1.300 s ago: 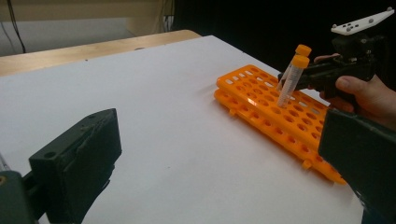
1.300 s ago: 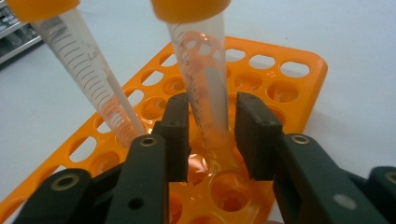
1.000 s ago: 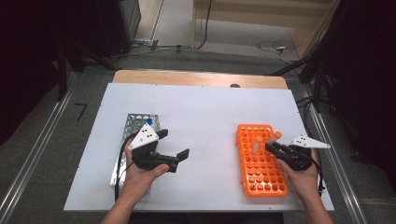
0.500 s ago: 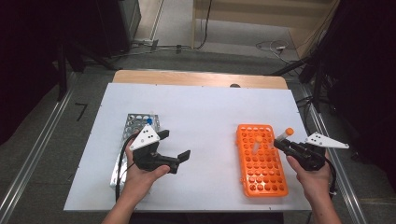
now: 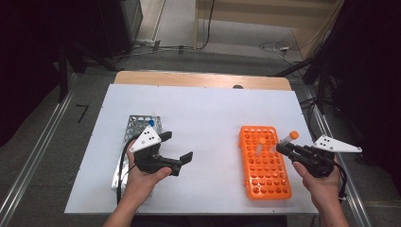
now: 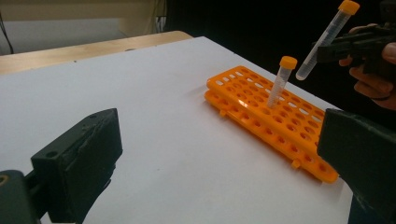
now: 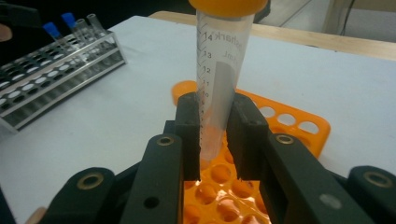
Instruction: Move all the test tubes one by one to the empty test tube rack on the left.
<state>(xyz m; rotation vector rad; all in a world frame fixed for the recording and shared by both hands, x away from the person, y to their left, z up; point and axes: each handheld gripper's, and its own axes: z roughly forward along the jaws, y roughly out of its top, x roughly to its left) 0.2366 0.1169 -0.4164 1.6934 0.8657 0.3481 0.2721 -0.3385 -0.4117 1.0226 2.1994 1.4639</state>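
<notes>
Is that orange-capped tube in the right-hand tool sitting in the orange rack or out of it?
Out: the tube hangs tilted in the right gripper, clear above the orange rack.

The rack [image 5: 264, 161] on the right is bright orange. The clear tube [image 7: 219, 88] has an orange cap and black graduation marks. The left rack [image 5: 133, 142] is silver-grey metal, its tubes [image 7: 63, 25] blue-capped. Both tools are black; the surface [image 5: 208, 113] is white.

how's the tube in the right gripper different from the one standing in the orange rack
The held tube is clamped in the right gripper, lifted clear above the orange rack, leaning; the racked tube stands in a hole, nearly upright, untouched. In the left gripper view the held tube is higher. Both are clear with orange caps.
</notes>
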